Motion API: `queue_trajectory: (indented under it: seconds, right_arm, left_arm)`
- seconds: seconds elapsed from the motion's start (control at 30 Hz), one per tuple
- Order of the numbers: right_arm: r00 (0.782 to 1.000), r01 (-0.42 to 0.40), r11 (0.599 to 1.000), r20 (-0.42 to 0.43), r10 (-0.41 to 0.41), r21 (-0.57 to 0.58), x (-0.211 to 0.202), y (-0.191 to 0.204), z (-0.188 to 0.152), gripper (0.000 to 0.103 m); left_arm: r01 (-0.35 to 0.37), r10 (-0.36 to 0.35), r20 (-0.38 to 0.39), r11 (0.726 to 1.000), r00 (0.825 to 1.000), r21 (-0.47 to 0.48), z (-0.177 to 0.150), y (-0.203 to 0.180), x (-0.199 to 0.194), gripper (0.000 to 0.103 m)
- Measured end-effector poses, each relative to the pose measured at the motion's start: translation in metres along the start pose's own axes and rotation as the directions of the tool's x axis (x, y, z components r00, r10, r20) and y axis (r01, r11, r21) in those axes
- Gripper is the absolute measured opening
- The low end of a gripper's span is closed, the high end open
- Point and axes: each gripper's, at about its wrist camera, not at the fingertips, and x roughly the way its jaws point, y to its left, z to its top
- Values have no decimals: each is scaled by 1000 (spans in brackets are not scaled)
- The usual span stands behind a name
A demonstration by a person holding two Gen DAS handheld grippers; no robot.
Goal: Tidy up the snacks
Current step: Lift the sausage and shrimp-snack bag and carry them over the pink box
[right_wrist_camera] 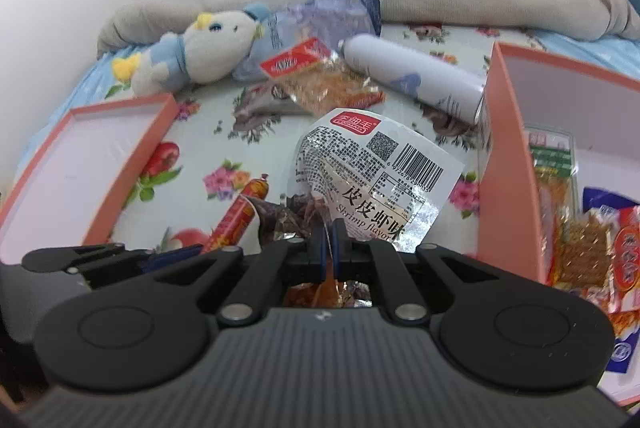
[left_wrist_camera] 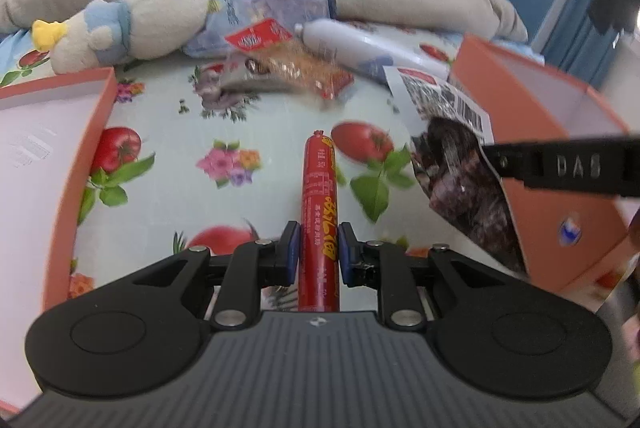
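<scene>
A: Left to right, what is sorted and what is not?

B: At left, the shallow orange lid (right_wrist_camera: pixel 96 164) lies on the bed (left_wrist_camera: pixel 168 132), with nothing visible in it. The left gripper (left_wrist_camera: pixel 318 248) has its jaws closed around the red sausage stick (left_wrist_camera: pixel 320 188). Behind, an orange-red snack packet (right_wrist_camera: pixel 320 80) is loose on the bed beside a plush toy (right_wrist_camera: pixel 208 48) and a white spray can (right_wrist_camera: pixel 412 76).

A: And at right?

B: The right gripper (right_wrist_camera: pixel 329 244) has its jaws pinched shut on the shrimp-flavour pouch (right_wrist_camera: pixel 372 168), just left of the orange box (right_wrist_camera: pixel 508 188), which already contains several packets (right_wrist_camera: pixel 580 240). By appearance: partly done; two snacks in hand, at least one on the bed.
</scene>
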Motion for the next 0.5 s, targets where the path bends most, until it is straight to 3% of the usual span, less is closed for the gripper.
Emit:
queue_trajectory:
  seconds: [0.17,0.5]
  right_arm:
    - [999,3,1000,37,-3,-22,-22,-1,14,6]
    - [990,44,999,135,-43,-7,-62,-20,43,6]
  left_arm:
    - [21,-19,50,998,999,-52,31,-4,-26,23]
    - [76,-66,143,995,988,-66,92,-27,-66,23]
